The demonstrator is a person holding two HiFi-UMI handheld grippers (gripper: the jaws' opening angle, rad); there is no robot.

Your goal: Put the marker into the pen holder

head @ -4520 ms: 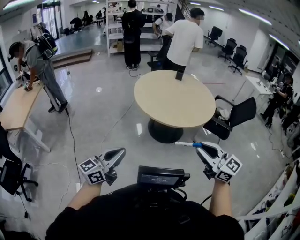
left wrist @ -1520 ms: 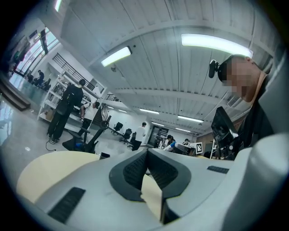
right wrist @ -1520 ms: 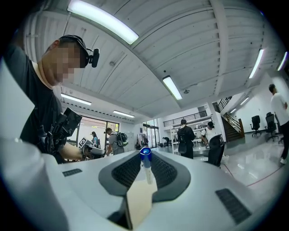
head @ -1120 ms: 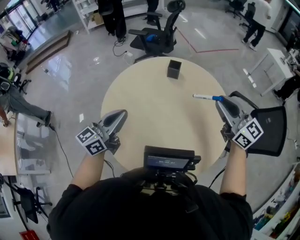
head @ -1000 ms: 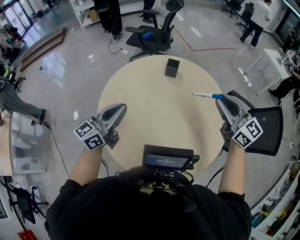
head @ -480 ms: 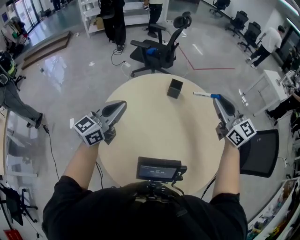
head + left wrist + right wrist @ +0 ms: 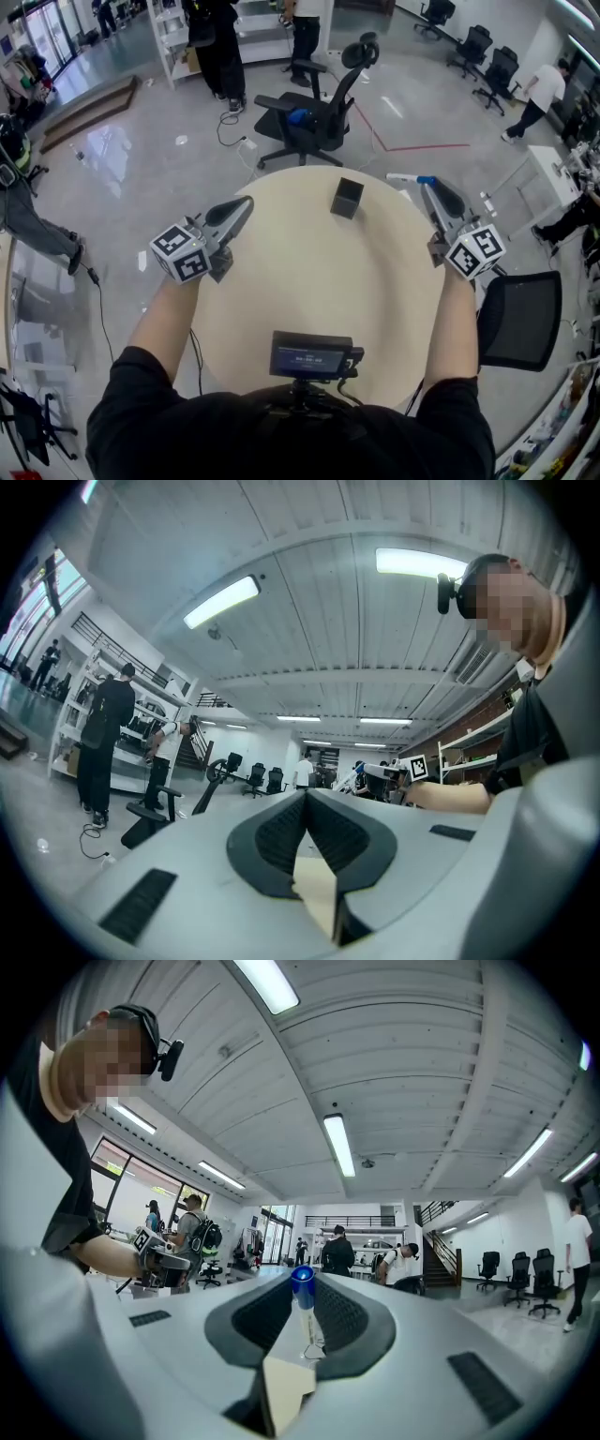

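Beige round table [image 7: 309,281] fills the middle of the head view, and the black pen holder [image 7: 347,198] stands on it toward 12 o'clock, near the far edge, its open mouth up. The marker [image 7: 403,177] is not in it yet. It is in the air at about 2 o'clock, over the table's far right edge, apart from the holder and to its right.

The right gripper [image 7: 425,185] has its jaws closed on the marker at the blue-capped end, so the white barrel sticks out leftward toward the holder, roughly level. In the right gripper view the barrel runs along the seam between the two jaws, pinched on both sides. That hold probably suits carrying rather than dropping. My judgement is that the barrel must tip to upright above the holder's mouth before release.

The left gripper [image 7: 246,202] hangs over the table's edge at about 10 o'clock. Its jaws meet at the tips with nothing between them. It seems parked clear of the work, since one tool can manage this job.

Both forearms reach forward from the person's body, slightly spread. The right is stretched further toward the far edge.
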